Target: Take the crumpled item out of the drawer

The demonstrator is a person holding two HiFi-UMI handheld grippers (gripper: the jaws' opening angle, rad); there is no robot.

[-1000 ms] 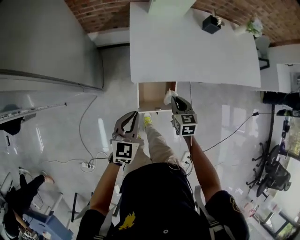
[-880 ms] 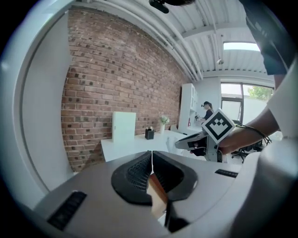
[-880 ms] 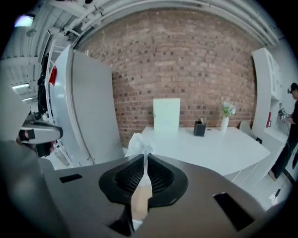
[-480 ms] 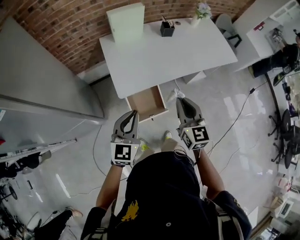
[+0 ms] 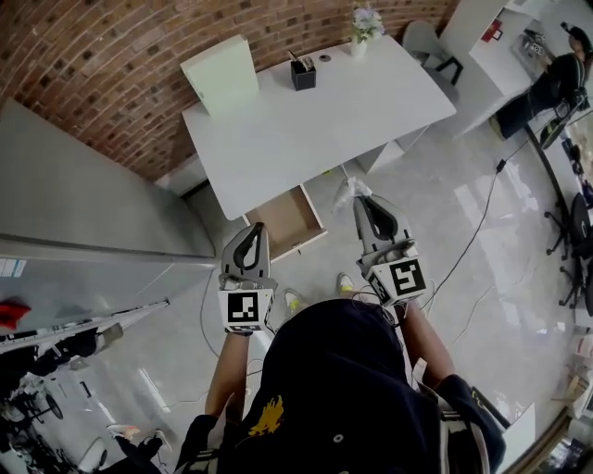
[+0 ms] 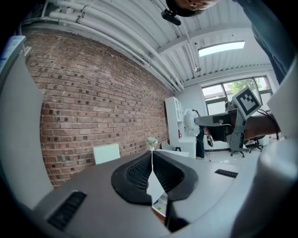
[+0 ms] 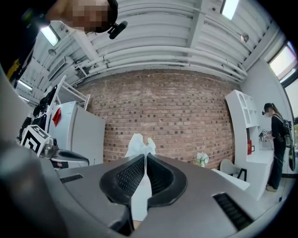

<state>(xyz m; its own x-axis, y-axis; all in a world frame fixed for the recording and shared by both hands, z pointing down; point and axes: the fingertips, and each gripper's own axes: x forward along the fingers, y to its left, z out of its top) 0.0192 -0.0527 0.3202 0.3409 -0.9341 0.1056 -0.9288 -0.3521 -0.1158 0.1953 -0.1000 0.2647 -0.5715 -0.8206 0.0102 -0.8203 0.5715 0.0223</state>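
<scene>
A white crumpled item sticks up between the jaws of my right gripper, which is shut on it. In the head view that crumpled item shows at the tip of the right gripper, held in the air to the right of the open drawer of the white desk. The drawer's brown inside looks bare. My left gripper hangs shut and holds nothing, just left of the drawer front. In its own view the left gripper shows its jaws pressed together.
On the desk stand a pale green box, a black pen holder and a small flower vase. A brick wall runs behind. A grey cabinet stands left. Cables lie on the glossy floor. A person stands far right.
The head view has swung, so desk and drawer now lie further off and tilted. My right gripper has lifted the crumpled item up and away from the drawer's right edge. The left gripper stays shut.
</scene>
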